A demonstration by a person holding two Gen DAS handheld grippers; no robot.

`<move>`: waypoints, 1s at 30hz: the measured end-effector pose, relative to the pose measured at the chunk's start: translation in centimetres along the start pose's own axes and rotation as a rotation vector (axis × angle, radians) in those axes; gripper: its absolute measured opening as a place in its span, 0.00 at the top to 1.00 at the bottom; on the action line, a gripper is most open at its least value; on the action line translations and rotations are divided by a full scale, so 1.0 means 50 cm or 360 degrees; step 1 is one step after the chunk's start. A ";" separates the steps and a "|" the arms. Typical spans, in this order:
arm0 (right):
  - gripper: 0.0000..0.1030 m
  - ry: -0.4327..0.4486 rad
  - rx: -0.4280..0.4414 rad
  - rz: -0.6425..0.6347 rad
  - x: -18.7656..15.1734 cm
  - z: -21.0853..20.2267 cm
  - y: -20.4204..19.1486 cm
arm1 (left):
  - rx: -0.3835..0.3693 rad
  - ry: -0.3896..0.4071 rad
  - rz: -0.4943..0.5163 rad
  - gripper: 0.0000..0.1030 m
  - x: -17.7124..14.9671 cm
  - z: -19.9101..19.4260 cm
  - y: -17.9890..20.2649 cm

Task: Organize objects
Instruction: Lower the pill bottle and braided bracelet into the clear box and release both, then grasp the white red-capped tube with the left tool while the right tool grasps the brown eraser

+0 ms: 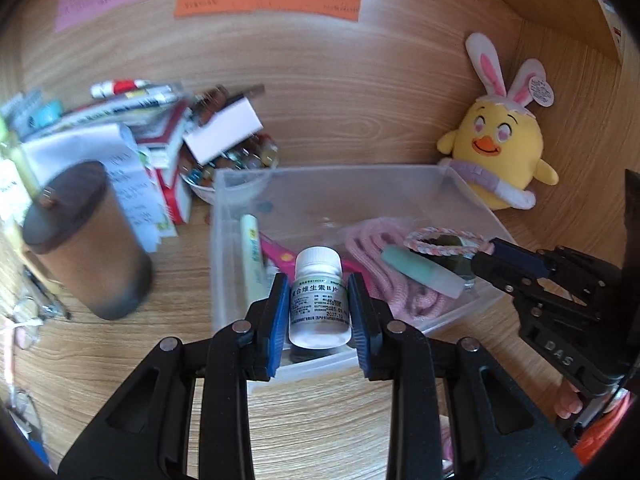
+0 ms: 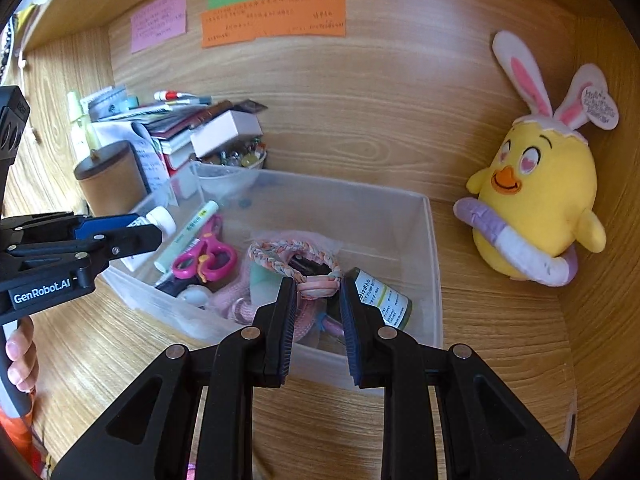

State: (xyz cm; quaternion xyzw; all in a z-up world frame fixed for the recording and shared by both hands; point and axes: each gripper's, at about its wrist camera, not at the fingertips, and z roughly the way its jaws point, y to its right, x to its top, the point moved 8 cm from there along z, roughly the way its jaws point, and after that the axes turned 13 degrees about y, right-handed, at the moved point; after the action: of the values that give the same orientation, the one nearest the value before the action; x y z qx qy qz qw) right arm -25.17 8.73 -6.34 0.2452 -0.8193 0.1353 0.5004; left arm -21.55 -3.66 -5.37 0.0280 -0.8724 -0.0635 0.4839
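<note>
My left gripper (image 1: 319, 285) is shut on a small white pill bottle (image 1: 319, 300) with a white cap and holds it upright over the near edge of a clear plastic box (image 1: 320, 170). Seen from the right wrist, the left gripper (image 2: 157, 229) and bottle (image 2: 162, 218) hang over the box's left rim. My right gripper (image 2: 318, 286) is shut on a braided pink bracelet (image 2: 296, 250) over the box (image 2: 434, 260). It also shows at the right of the left wrist view (image 1: 486, 254). Inside lie pink scissors (image 2: 206, 258), a pale marker (image 2: 188, 236), a pink cord (image 1: 384, 280) and a green bottle (image 2: 384, 300).
A yellow plush chick (image 2: 536, 200) with rabbit ears leans in the right corner. A brown lidded canister (image 1: 88, 240) stands left of the box, with a pile of cartons and papers (image 1: 152, 148) behind it. Coloured notes (image 2: 276, 20) are stuck on the wooden back wall.
</note>
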 end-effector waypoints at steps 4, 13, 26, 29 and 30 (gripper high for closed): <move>0.80 -0.0029 -0.0048 -0.0014 -0.008 0.008 0.008 | 0.0017 -0.0004 0.0026 0.72 -0.005 0.006 0.010; 0.56 0.0006 -0.0050 -0.0013 -0.001 -0.025 0.010 | 0.0011 0.0041 0.0025 0.53 0.004 -0.019 0.015; 0.27 0.0059 0.0003 -0.0020 -0.019 -0.116 -0.006 | 0.0013 0.0172 0.0063 0.11 0.002 -0.126 0.028; 0.24 0.0063 0.0011 -0.0018 -0.030 -0.139 -0.009 | 0.0024 0.0185 0.0078 0.09 -0.010 -0.150 0.026; 0.24 0.0064 0.0015 -0.0018 -0.032 -0.144 -0.009 | 0.0027 0.0181 0.0084 0.09 -0.015 -0.156 0.026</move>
State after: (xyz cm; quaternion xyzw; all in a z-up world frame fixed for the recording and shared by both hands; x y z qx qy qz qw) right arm -18.87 12.14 -4.45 0.2493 -0.8070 0.1411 0.5164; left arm -14.50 -2.93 -1.74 0.0127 -0.8443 -0.0415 0.5341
